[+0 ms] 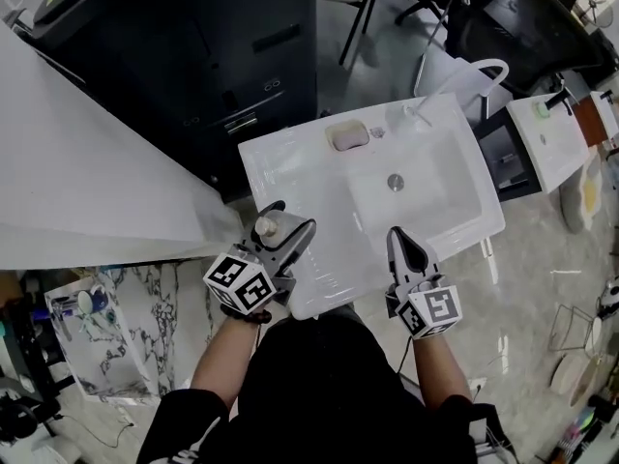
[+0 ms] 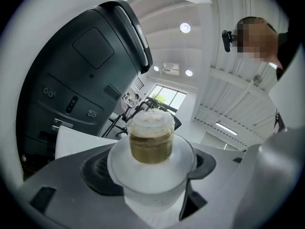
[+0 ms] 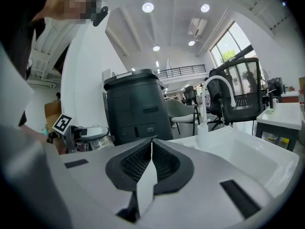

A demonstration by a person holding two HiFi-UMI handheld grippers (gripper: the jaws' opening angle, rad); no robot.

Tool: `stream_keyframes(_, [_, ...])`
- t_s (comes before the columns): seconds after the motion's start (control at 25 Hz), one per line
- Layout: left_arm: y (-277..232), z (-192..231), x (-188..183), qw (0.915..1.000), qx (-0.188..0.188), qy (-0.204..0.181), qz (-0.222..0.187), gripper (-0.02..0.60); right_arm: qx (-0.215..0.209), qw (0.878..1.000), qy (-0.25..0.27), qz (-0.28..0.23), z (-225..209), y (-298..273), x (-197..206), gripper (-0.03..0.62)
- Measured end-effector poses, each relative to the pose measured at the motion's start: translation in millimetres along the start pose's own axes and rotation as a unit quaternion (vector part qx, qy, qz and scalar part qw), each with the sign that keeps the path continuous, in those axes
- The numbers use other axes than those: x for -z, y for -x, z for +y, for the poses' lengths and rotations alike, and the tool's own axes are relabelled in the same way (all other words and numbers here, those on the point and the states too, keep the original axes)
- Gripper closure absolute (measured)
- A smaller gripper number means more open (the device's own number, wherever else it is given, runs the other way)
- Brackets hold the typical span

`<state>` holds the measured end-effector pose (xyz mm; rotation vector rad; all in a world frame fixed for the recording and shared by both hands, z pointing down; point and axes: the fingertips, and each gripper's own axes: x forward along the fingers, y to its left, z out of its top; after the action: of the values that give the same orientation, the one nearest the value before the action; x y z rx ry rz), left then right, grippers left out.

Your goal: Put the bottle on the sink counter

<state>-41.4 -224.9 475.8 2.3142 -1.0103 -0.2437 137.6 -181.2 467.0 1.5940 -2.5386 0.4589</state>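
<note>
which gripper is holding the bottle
The left gripper: its jaws clamp the bottle, while the right gripper is shut on nothing.

Grey left gripper (image 1: 287, 220), matching right gripper (image 1: 395, 233), black-and-white marker cubes (image 1: 240, 283), black shirt (image 1: 319, 380)

Left claw (image 1: 287, 220) laden, right claw (image 1: 396, 234) closed

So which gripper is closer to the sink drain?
Right. The right gripper is just short of the drain; the left gripper, holding the bottle, is farther left.
</note>
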Motion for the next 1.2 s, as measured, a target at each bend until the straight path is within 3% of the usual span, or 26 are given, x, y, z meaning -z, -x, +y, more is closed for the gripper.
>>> stream_keyframes(0.48, [-61,57,19,0.9969,-0.078,0.003,0.008,0.225,-0.045,0.998,0.007,0.048,-33,-53,20,0.563])
stream_keyframes(0.72, [-86,93,24,0.9928,-0.119,-0.001,0.016,0.225,-0.043,0.997,-0.004,0.069,-59,-66,30,0.562])
stream_keyframes(0.96, [-116,118,24,0.9867,-0.156,-0.037,0.023,0.225,-0.059,0.993,-0.01,0.102,-74,-77,46,0.563])
stream_keyframes(1.2, [-136,144,25,0.975,-0.21,-0.067,0.03,0.225,-0.07,0.99,-0.022,0.122,-83,-91,52,0.562])
